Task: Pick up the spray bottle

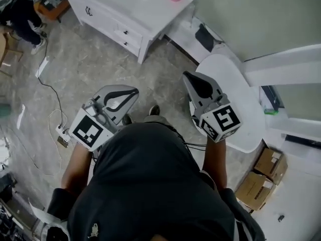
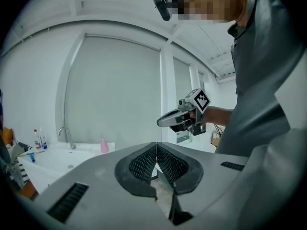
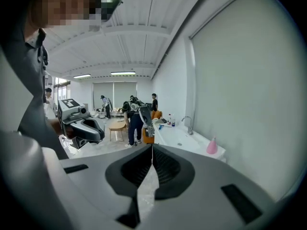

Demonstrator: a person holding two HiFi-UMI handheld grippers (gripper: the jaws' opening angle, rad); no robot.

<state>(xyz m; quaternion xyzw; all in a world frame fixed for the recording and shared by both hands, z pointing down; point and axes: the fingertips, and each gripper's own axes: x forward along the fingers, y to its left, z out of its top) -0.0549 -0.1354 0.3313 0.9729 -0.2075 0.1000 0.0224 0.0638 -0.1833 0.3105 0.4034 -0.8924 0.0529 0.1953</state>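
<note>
The left gripper (image 2: 157,150) and right gripper (image 3: 152,150) both have their jaws closed on nothing. What looks like the pink spray bottle (image 3: 211,146) stands upright on the white tabletop (image 3: 191,143), well ahead. It lies ahead-right of the right jaws and ahead-left of the left jaws. The right gripper seems nearer.

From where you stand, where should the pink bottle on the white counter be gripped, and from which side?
Take the pink bottle at its narrow upper part: it stands upright and widens toward the base. Come level from the open floor side of the counter, since the wall is close behind it. The right gripper is shut and must open first.
</note>
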